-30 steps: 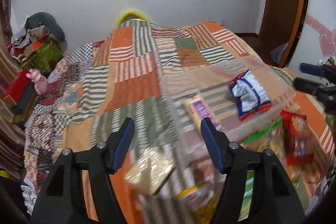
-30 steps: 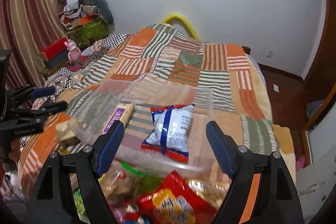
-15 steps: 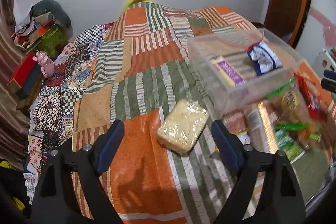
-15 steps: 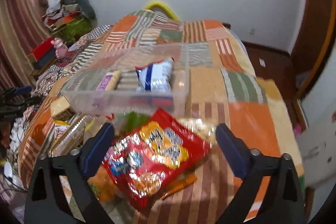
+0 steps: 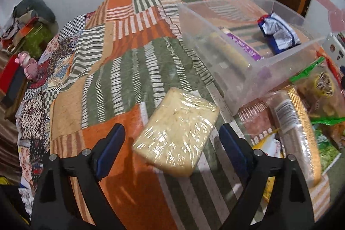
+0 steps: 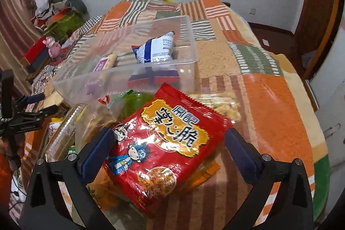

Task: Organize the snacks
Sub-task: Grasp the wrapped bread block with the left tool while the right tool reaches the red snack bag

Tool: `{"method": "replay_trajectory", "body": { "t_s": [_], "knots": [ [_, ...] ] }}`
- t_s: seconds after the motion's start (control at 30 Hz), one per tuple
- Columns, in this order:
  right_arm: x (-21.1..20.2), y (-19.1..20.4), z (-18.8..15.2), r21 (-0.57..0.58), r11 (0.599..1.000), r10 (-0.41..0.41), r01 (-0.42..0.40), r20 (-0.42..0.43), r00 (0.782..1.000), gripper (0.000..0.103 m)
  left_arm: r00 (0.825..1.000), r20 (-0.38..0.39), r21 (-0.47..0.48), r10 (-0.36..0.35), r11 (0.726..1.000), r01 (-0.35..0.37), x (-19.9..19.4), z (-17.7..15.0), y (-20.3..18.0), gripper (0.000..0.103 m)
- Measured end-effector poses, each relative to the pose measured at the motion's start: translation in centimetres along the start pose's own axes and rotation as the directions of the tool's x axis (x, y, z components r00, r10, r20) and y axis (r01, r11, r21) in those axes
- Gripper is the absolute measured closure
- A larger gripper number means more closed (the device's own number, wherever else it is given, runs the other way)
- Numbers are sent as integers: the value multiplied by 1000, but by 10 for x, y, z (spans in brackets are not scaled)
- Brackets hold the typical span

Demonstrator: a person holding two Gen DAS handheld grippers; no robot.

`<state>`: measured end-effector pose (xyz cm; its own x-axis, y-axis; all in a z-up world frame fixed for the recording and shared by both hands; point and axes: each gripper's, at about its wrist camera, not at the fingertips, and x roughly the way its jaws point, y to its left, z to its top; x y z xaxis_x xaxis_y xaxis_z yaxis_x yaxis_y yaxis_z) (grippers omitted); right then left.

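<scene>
My left gripper (image 5: 172,141) is still spreading its jaws around the pale plastic-wrapped block (image 5: 175,133) lying on the patchwork blanket (image 5: 129,70), pads clear of it on both sides. My right gripper (image 6: 170,150) is wide apart over the red snack bag (image 6: 166,152), not pinching it as far as I can see. The clear bin (image 6: 129,70) just behind it already holds a blue-and-white packet (image 6: 156,50) and a purple-label bar (image 6: 105,63).
</scene>
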<state>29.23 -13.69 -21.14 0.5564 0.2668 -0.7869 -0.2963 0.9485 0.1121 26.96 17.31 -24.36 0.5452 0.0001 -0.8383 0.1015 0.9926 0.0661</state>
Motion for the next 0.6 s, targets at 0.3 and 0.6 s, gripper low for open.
{"method": "replay_trajectory", "body": {
  "t_s": [0.3,0.6],
  "knots": [
    [8,3,5,-2,1000,-13,13,13,1000,0,1000,-4,-48,-11,999,11,20,2,2,24],
    [6,2,2,-40,999,-10,11,18,1000,5,1000,30,-49,-3,999,4,6,-7,-4,47]
  ]
}}
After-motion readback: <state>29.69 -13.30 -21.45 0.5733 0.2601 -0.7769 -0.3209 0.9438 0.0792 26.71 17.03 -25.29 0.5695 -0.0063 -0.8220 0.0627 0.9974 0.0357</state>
